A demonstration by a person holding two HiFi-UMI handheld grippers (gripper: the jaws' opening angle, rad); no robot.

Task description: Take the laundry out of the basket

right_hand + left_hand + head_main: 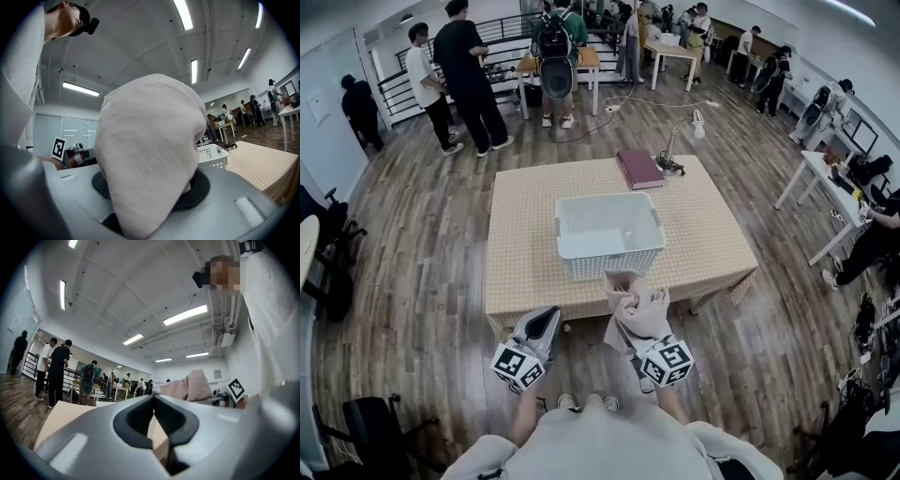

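A white plastic laundry basket [614,261] stands on the table with the beige checked cloth [525,244], and its inside looks bare. My right gripper [628,326] is shut on a pinkish-beige cloth [637,302], held just off the table's near edge in front of the basket. In the right gripper view the cloth [150,150] bulges over the jaws and hides the fingertips, with the basket [212,155] behind. My left gripper [550,317] hovers at the near edge, left of the cloth. Its jaws meet with nothing between them [153,399]. The held cloth [190,386] shows to its right.
A dark red book [639,169] and a small desk lamp [675,145] sit at the table's far edge. Several people stand at desks at the back. Office chairs [328,262] are at the left, a white desk [820,183] at the right. My shoes [586,402] are below.
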